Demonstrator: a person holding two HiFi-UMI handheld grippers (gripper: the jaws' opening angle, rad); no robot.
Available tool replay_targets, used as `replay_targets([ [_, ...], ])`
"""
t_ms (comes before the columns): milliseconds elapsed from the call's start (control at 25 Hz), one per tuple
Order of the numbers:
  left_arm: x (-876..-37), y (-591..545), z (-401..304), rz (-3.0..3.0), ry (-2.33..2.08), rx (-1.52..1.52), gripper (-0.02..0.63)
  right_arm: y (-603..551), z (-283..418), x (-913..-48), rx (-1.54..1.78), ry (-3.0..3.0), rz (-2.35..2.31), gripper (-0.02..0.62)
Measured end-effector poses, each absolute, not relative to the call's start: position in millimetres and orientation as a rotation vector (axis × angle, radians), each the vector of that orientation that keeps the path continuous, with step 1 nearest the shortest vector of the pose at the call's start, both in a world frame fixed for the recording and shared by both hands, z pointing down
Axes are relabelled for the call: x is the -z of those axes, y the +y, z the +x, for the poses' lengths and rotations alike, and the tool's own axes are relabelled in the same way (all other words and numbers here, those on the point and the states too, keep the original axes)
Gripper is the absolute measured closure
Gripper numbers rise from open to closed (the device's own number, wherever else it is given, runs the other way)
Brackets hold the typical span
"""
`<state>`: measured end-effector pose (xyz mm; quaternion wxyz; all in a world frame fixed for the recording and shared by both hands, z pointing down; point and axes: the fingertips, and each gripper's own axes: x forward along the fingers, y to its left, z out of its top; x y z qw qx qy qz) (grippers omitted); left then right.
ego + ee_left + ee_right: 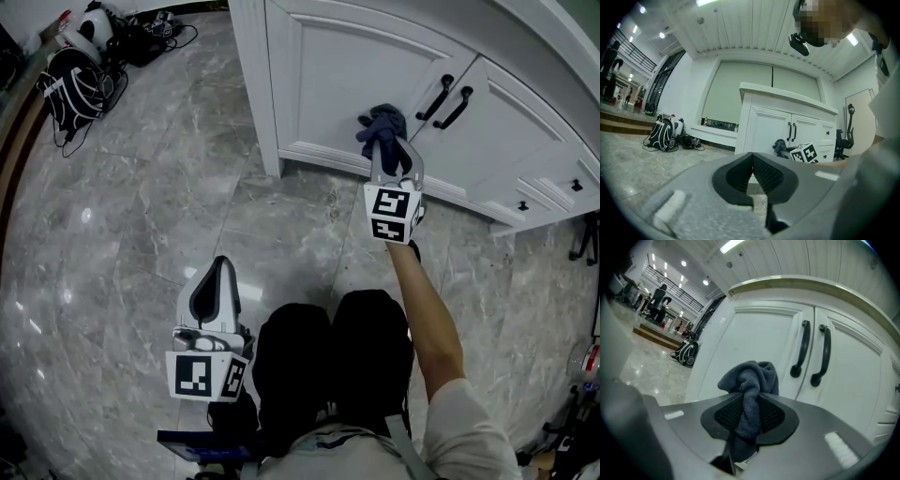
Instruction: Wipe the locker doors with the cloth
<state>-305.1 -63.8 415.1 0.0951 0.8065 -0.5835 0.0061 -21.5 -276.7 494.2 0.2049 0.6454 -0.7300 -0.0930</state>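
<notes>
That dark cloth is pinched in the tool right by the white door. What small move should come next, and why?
Probably sweep the cloth sideways across the locker door, toward its black handle. The right gripper is clamped on the cloth, whose bunched end is right at the door's panel, and most of that panel lies to either side of it. Whether the cloth presses on the door can't be told.

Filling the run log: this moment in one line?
right gripper: shut on cloth | cloth: by left locker door | left gripper: shut, empty

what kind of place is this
Probably a lobby or hall in a big public building: polished marble floor, wide steps at the back, and white lockers along the wall.
</notes>
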Motion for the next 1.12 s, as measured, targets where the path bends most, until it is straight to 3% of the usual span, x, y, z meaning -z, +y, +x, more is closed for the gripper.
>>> replay_targets([
  [240, -417, -63, -311, 2.380, -1.732, -0.023, 0.604, -252, -122, -502, 0.440, -2.209, 1.536, 0.503],
  [520, -421, -57, -326, 2.357, -1.758, -0.042, 0.604, -267, -207, -541, 0.432, -2.305, 1.343, 0.503],
  [760, -423, -55, -339, 2.340, -1.782, -0.063, 0.604, -307, -218, -583, 0.284, -2.270, 1.332, 0.503],
  [1120, -420, -55, -339, 2.339, -1.795, -0.084, 0.604, -324, -165, -605, 0.115, -2.174, 1.446, 0.505],
])
